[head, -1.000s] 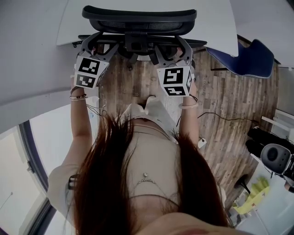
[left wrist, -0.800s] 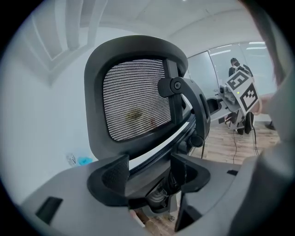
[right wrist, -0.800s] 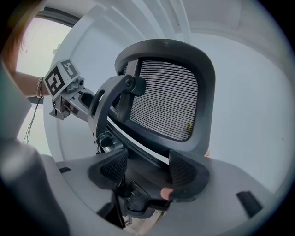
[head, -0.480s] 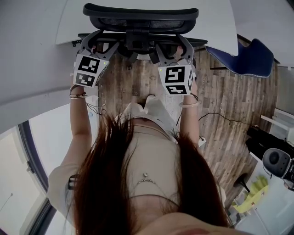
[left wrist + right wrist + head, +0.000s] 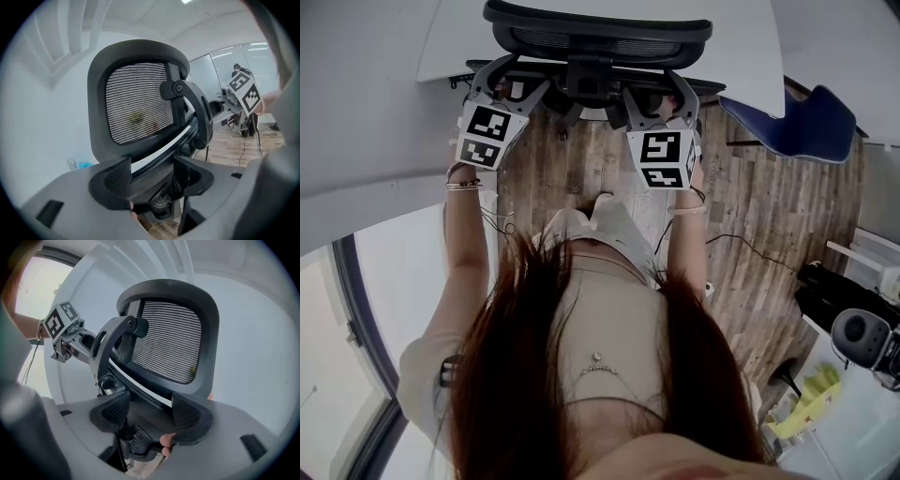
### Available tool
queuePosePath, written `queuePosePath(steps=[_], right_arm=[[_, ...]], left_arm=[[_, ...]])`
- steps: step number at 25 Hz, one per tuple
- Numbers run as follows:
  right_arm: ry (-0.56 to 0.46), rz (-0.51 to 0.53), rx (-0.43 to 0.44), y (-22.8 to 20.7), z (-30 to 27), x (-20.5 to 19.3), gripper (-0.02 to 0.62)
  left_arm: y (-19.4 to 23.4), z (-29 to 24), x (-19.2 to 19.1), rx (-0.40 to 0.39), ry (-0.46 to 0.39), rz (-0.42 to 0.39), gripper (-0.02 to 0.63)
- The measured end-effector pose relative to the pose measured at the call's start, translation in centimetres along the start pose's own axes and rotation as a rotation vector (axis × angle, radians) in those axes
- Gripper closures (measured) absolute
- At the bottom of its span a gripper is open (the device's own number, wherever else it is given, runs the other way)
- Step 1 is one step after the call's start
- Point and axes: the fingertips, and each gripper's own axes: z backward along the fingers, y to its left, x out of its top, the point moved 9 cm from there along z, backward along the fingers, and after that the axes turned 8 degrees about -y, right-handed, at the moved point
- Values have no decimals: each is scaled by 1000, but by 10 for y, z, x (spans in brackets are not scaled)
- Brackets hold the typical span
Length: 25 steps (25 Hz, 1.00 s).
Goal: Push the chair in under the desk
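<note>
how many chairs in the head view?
2. Black mesh chair at the desk edge, top centre; blue chair to its right, over the wood floor. More may be hidden.

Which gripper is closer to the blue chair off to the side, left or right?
Right. The right gripper is behind the black chair, on the side facing the blue chair. The left gripper is on the far side of that chair's back.

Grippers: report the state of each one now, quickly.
Left gripper: open, with the lower back frame of the chair between its jaws.
Right gripper: open, with the chair's lower back frame between its jaws.
</note>
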Motion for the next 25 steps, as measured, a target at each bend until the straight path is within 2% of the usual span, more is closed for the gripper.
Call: queuePosePath(steps=[18, 25], right_arm=[[32, 19, -46, 4, 9, 2, 314], [25, -22, -41, 5, 13, 5, 314]], left_arm=[[-6, 5, -4, 12, -55, -27, 328], [-6, 9, -5, 11, -97, 23, 330]])
